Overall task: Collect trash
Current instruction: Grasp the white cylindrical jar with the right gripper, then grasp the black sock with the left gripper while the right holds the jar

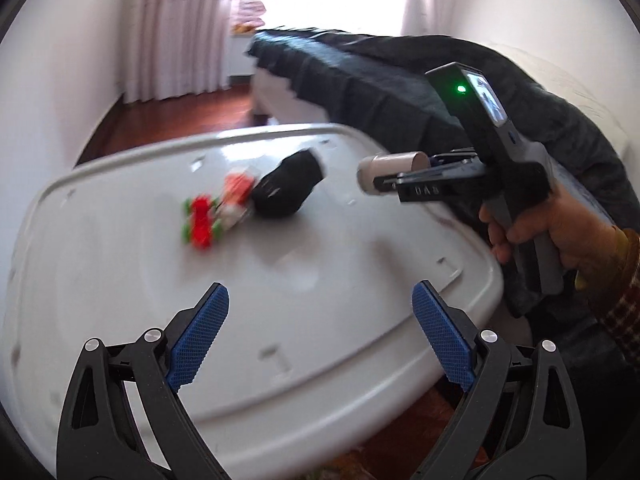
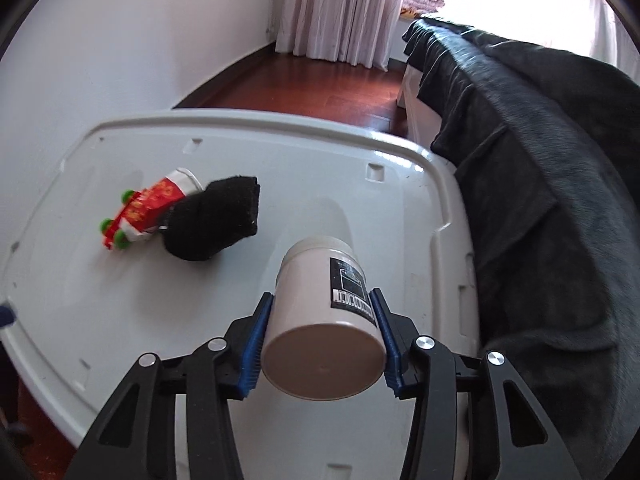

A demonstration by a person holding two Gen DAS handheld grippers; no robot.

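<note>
Honestly, right tool [image 2: 322, 334] pinches the smooth white jar [image 2: 320, 316] by its sides and could drop it; left tool [image 1: 320, 336] hangs wide open, empty, over the desk [image 1: 120, 280].

The right hand-held gripper [image 2: 324, 344] points steeply downward, its two blue-padded fingers [image 2: 253, 354] pressed against opposite sides of a white jar [image 2: 320, 320] held lifted between them. In the left wrist view, a person's right hand [image 1: 560, 236] wraps around that gripper's grey handle, with a plaid sleeve cuff at the wrist. The left hand-held gripper [image 1: 320, 332] angles downward with its jaws spread wide apart and nothing between its blue pads [image 1: 200, 332].
</note>
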